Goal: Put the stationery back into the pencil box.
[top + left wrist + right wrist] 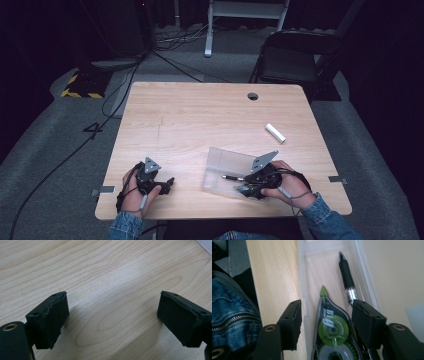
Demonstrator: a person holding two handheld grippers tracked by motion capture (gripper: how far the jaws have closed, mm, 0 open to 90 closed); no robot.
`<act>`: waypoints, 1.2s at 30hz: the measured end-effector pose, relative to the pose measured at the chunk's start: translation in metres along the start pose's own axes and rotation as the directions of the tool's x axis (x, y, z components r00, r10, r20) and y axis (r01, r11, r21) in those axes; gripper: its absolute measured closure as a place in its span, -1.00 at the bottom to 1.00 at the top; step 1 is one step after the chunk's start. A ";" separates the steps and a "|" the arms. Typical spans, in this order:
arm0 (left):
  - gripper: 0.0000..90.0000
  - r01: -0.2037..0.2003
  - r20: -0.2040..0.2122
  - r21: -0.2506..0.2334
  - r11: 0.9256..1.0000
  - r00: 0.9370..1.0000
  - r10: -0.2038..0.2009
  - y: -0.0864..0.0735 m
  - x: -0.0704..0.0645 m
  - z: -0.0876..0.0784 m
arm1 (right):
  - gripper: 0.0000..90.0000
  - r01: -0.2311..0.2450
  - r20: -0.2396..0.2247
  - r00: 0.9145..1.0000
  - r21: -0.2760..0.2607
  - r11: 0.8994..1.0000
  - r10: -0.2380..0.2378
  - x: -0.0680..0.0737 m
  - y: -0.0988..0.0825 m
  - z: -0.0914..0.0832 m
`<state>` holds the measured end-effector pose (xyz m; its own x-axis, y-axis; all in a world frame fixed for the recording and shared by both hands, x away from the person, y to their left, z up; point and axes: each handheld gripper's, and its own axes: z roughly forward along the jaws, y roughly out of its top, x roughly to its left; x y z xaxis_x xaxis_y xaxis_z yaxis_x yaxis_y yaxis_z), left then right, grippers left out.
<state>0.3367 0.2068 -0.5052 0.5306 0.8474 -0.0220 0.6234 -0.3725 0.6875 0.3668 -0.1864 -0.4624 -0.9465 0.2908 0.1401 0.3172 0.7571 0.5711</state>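
Note:
A clear plastic case (222,165) lies open near the table's front edge, its lid raised toward the back. Inside it lie a black pen (347,275) and a green-and-black correction tape dispenser (333,327). My right gripper (328,308) reaches into the case with its jaws either side of the dispenser. A gap shows beside the left pad, so the jaws stand open. In the high view the right gripper (250,187) sits at the case's right end. My left gripper (170,182) rests at the front left, open over bare wood (113,300).
A white cylinder (275,133) lies on the wooden table (200,115) behind the case, to the right. A cable hole (252,96) sits near the far edge. A dark chair (295,55) stands beyond the table. A denim sleeve (234,317) is close to the right gripper.

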 end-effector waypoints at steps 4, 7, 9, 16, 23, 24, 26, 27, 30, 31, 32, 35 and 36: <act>-0.76 0.000 0.000 0.000 1.000 1.000 0.000 0.000 0.000 0.000 | -0.15 0.001 -0.003 1.000 0.008 1.000 -0.001 0.000 -0.001 0.004; -0.76 0.000 0.000 0.000 1.000 1.000 0.000 0.000 0.000 0.000 | -0.14 0.007 -0.012 1.000 0.008 1.000 -0.007 0.000 -0.001 0.004; -0.76 0.000 0.000 0.000 1.000 1.000 0.000 0.000 0.000 0.000 | -0.13 0.011 -0.021 1.000 0.008 1.000 -0.011 0.001 0.000 0.003; -0.76 -0.001 0.000 0.000 1.000 1.000 0.001 0.000 0.000 0.000 | -0.15 0.013 -0.019 1.000 0.007 1.000 -0.013 0.002 0.000 0.003; -0.76 0.000 0.000 0.000 1.000 1.000 0.000 0.000 0.000 0.000 | -0.14 0.014 -0.015 1.000 0.024 1.000 -0.014 0.000 -0.002 0.005; -0.76 0.000 0.000 0.000 1.000 1.000 0.000 0.000 0.000 0.000 | -0.14 0.014 -0.021 1.000 0.025 1.000 -0.014 0.001 -0.002 0.005; -0.76 0.001 0.000 0.000 1.000 1.000 -0.001 0.000 0.000 0.000 | -0.14 0.021 -0.024 1.000 0.025 0.999 -0.020 0.002 -0.001 0.005; -0.76 0.000 0.000 0.000 1.000 1.000 0.000 0.000 0.000 0.000 | -0.12 0.019 -0.027 0.999 0.025 0.999 -0.018 0.002 -0.001 0.005; -0.76 0.000 0.001 0.001 1.000 1.000 0.000 0.000 0.000 0.000 | -0.12 0.016 -0.025 1.000 0.020 1.000 -0.015 0.001 -0.001 0.003; -0.76 0.000 0.000 0.000 1.000 1.000 0.000 0.000 0.000 0.000 | -0.13 0.013 -0.022 1.000 0.018 1.000 -0.012 0.001 -0.001 0.003; -0.76 0.000 0.000 0.000 1.000 1.000 0.000 0.000 0.000 0.000 | -0.13 0.012 -0.019 1.000 0.014 1.000 -0.011 0.001 -0.001 0.002; -0.76 0.000 0.000 0.000 1.000 1.000 0.000 0.000 0.000 0.000 | -0.13 0.008 -0.009 1.000 -0.003 1.000 -0.008 0.001 0.000 -0.001; -0.76 0.000 0.000 0.000 1.000 1.000 0.000 0.000 0.000 0.000 | -0.13 0.009 -0.006 1.000 -0.008 1.000 -0.010 0.000 0.000 -0.003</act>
<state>0.3367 0.2068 -0.5052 0.5305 0.8474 -0.0221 0.6235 -0.3724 0.6875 0.3666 -0.1879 -0.4598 -0.9498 0.2799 0.1397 0.3077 0.7550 0.5790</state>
